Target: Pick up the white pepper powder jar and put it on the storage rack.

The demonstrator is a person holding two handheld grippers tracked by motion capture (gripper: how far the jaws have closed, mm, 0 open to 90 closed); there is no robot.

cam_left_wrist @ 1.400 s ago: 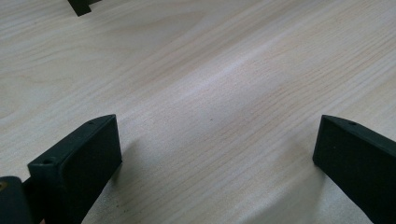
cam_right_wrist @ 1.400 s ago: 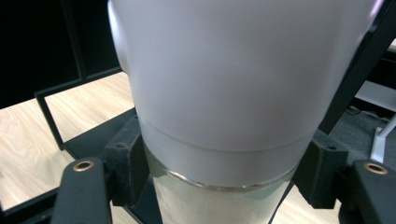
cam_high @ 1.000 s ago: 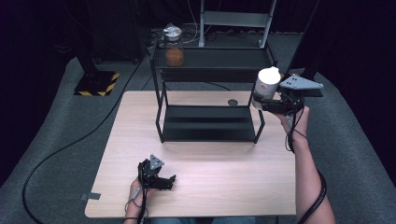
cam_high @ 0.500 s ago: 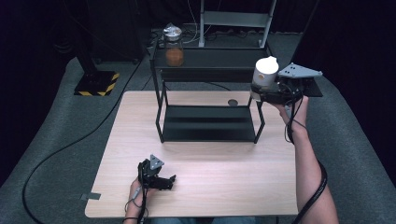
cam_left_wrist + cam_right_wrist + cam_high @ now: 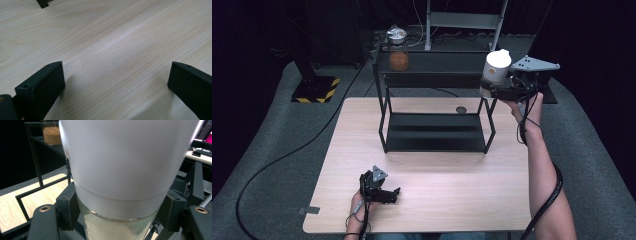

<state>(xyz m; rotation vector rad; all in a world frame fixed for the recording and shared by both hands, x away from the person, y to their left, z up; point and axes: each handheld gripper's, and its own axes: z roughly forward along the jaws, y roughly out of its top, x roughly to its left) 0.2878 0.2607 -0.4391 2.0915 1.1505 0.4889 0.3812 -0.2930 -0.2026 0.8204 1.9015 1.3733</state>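
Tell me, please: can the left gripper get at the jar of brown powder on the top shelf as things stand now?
Probably yes. The left gripper is open and empty near the table's front edge; the brown jar stands uncovered at the shelf's left end, and the right gripper holds its white-lidded jar far right.

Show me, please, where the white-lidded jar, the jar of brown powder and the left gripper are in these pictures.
white-lidded jar (image 5: pixel 497 66), high view, on its white lid.
jar of brown powder (image 5: pixel 398 60), high view, on its brown-filled body.
left gripper (image 5: pixel 393 196), high view, between its jaw tips.
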